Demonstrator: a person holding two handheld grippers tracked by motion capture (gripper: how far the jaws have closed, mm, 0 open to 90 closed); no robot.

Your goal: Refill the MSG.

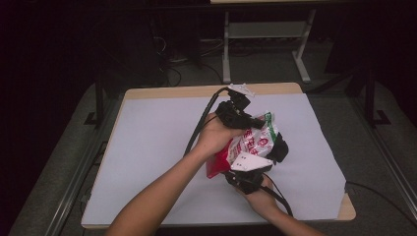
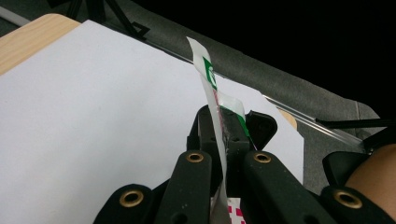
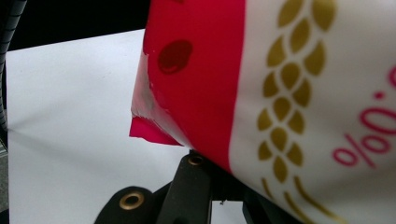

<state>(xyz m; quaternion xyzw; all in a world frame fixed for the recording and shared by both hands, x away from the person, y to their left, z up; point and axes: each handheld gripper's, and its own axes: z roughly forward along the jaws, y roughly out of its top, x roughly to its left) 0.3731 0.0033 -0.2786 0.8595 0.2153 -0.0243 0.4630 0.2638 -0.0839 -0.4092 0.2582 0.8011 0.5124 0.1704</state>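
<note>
Two hand-held grippers raised over the white-covered tabletop (image 1: 147, 147), red-and-white snack bag (image 1: 251, 145) held between them, left hand-held gripper (image 2: 223, 133) pinched on its top edge, right hand-held gripper (image 1: 275, 150) hidden behind bag, state untellable

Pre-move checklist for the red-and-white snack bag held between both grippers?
1. Left gripper clamped on the top seal of the red-and-white plastic snack bag: ok, jaws shut on the green-edged strip.
2. Right gripper holding the bag's lower part: cannot tell, the bag hides its jaws.
3. Bag lifted off the white paper sheet: ok.
4. Bag intact: cannot tell; red corner looks crumpled.
5. Black cables away from the bag: ok.
</note>
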